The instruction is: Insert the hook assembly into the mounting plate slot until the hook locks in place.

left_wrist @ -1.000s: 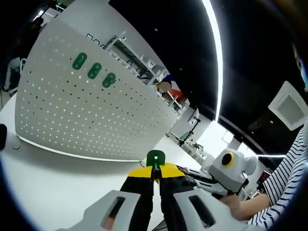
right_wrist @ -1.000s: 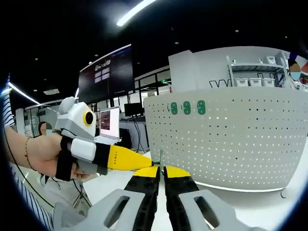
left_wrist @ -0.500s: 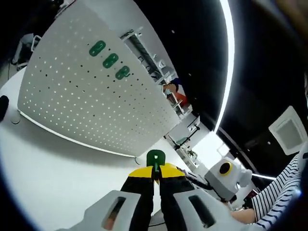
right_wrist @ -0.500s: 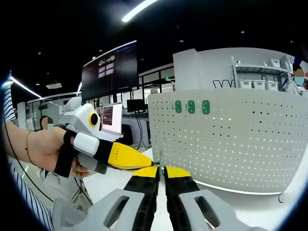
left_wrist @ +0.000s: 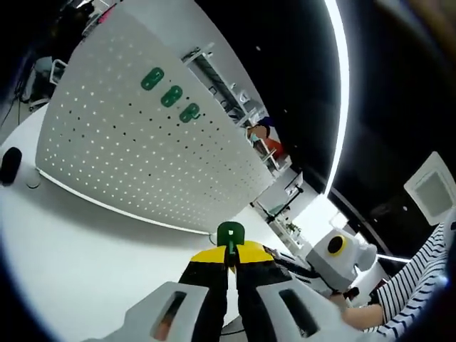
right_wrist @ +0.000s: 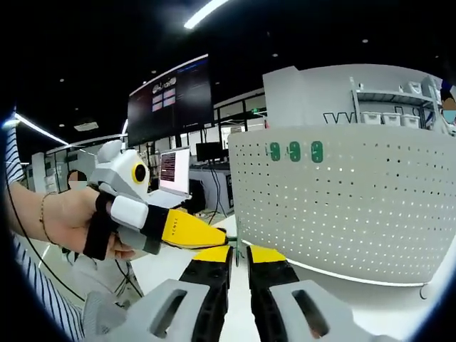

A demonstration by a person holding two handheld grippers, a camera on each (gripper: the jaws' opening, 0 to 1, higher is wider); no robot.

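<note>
My left gripper (left_wrist: 229, 251) is shut on a small green hook (left_wrist: 229, 233), which stands up from between its yellow tips. The white perforated mounting plate (left_wrist: 142, 164) stands upright on the table beyond it, apart from the hook. Three green hooks (left_wrist: 171, 95) sit in a row near the plate's top. In the right gripper view the plate (right_wrist: 356, 206) is at the right and the same row of hooks (right_wrist: 294, 151) is near its top. My right gripper (right_wrist: 240, 254) has its jaws nearly together. The held hook (right_wrist: 237, 231) shows edge-on just above them, with the left gripper's yellow tip (right_wrist: 192, 231) beside it.
A person's hand (right_wrist: 68, 224) holds the left gripper, and a striped sleeve (left_wrist: 417, 299) is at the right. The white tabletop (left_wrist: 85, 249) runs in front of the plate, with a small dark object (left_wrist: 10, 164) at its left. Shelving (right_wrist: 392, 114) stands behind the plate.
Both views have shifted slightly, and the plate now sits a little differently in each. The gap between my right gripper's jaws looks slightly wider. The green hook stays in my left gripper.
</note>
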